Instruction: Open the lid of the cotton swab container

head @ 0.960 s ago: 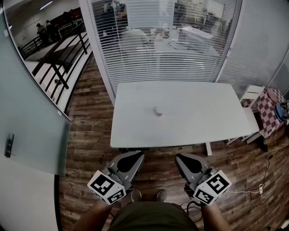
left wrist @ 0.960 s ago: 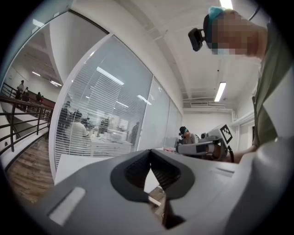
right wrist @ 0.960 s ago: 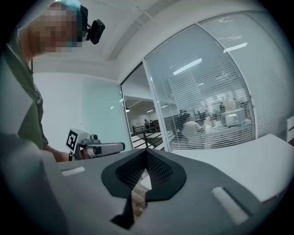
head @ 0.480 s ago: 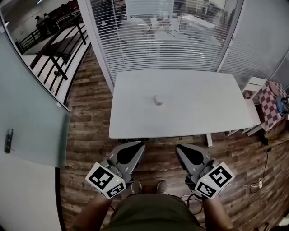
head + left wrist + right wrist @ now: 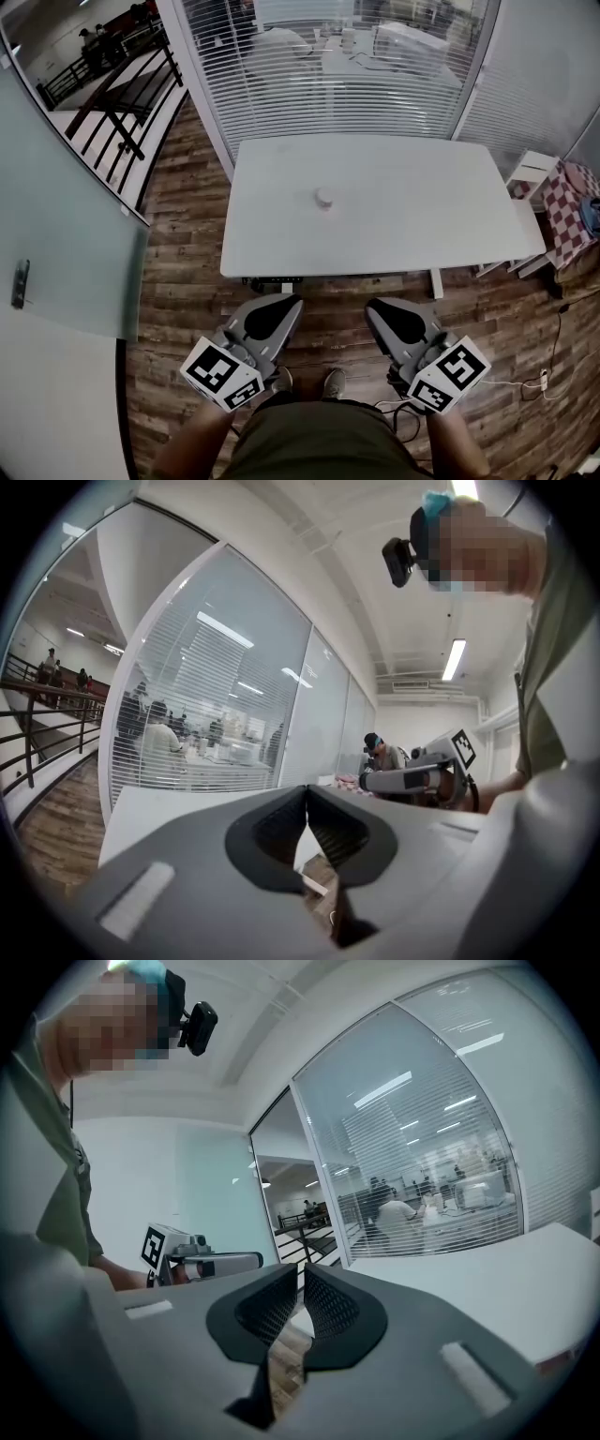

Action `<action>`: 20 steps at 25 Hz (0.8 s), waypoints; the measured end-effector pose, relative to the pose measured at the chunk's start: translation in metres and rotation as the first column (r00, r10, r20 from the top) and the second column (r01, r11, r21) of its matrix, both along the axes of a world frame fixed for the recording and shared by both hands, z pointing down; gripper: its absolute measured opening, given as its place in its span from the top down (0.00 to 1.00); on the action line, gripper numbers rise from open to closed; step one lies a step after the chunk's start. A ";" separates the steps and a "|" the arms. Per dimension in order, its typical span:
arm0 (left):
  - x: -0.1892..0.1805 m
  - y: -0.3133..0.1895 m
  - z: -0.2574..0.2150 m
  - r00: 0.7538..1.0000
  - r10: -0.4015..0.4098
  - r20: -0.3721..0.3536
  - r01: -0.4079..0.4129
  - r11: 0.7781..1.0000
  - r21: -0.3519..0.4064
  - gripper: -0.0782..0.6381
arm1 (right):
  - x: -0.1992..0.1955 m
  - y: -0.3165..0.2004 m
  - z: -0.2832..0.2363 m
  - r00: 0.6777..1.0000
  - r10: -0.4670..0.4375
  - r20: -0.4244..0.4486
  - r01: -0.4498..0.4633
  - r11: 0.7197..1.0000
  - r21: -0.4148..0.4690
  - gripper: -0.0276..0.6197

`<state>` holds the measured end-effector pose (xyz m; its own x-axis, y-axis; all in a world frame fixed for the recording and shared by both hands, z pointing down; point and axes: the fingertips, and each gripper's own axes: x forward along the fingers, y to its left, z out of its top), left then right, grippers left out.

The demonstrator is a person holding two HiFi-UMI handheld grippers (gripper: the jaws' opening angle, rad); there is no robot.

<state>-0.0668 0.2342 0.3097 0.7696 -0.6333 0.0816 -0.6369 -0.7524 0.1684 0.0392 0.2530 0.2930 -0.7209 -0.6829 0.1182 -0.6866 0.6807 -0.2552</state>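
Observation:
A small white round cotton swab container (image 5: 323,198) stands alone on the white table (image 5: 412,225), left of its middle. Both grippers hang low in front of the person, short of the table's near edge and well away from the container. My left gripper (image 5: 292,302) is shut with nothing between its jaws, tips touching in the left gripper view (image 5: 307,789). My right gripper (image 5: 372,305) is also shut and empty, tips together in the right gripper view (image 5: 302,1268). The container shows in neither gripper view.
Wooden floor (image 5: 187,272) lies between the person and the table. A glass wall with blinds (image 5: 328,75) runs behind the table. A white side stand (image 5: 530,173) and a checkered seat (image 5: 567,211) are at the right. A glass panel (image 5: 66,234) is at the left.
The head view has shifted: the table and container sit a little higher in the picture. Both grippers stay shut, in about the same place.

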 end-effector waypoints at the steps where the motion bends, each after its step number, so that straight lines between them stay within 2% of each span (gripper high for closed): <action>1: 0.005 0.002 0.003 1.000 -0.006 0.005 0.006 1.000 -0.004 0.88 | 0.005 0.002 0.004 1.000 -0.010 -0.003 0.010 1.000 -0.007 0.94; 10: 0.017 0.005 0.019 0.998 -0.050 0.035 0.051 0.999 -0.018 0.83 | 0.026 0.009 0.022 0.999 -0.043 0.008 0.044 0.998 -0.044 0.94; 20: 0.032 -0.018 0.030 0.998 -0.046 0.045 0.047 0.998 -0.028 0.77 | 0.038 -0.016 0.025 0.999 -0.039 0.021 0.040 0.998 -0.044 0.94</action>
<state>-0.0344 0.2162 0.3396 0.7347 -0.6650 0.1340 -0.6783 -0.7170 0.1607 0.0777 0.2373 0.3184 -0.7500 -0.6480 0.1326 -0.6536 0.6952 -0.2993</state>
